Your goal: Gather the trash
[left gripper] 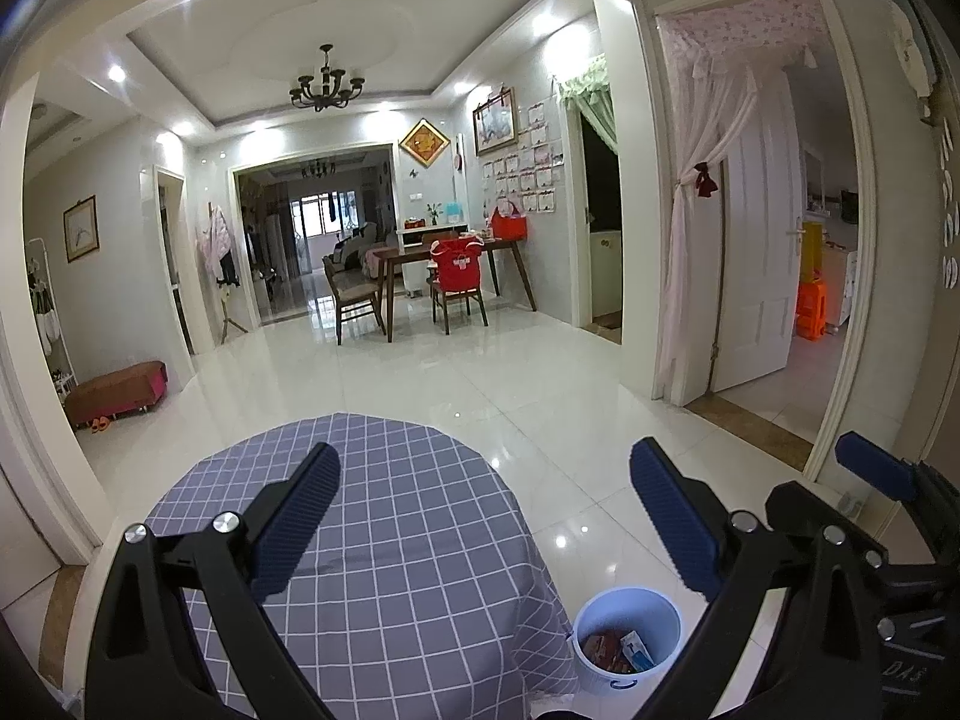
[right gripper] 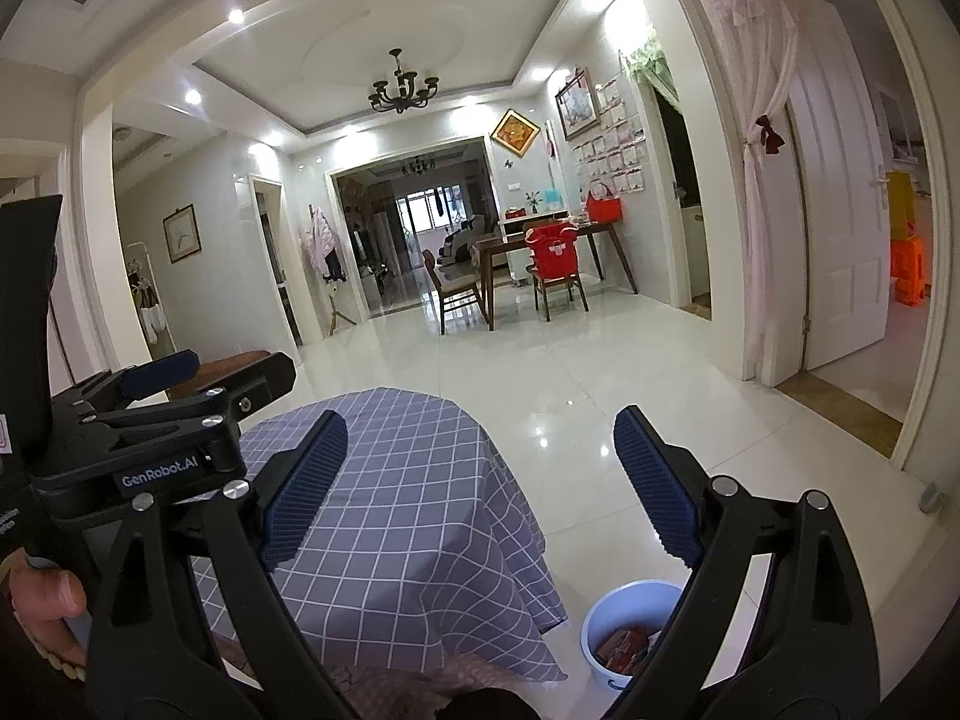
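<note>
Well, from my left claw (left gripper: 485,516), wide open and empty above the checked tablecloth (left gripper: 384,540), the white bin (left gripper: 627,639) with wrappers (left gripper: 615,651) sits low on the floor; I could bump and tip it. From my right claw (right gripper: 480,483), open too, my hand (right gripper: 45,612) holds the other handle level, near the bin (right gripper: 630,630).

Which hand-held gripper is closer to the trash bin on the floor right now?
Right, by a modest margin. The right hand-held gripper is raised almost over the bin; the left hand-held gripper is raised over the checked tablecloth, farther left of it. Both open, empty.
</note>
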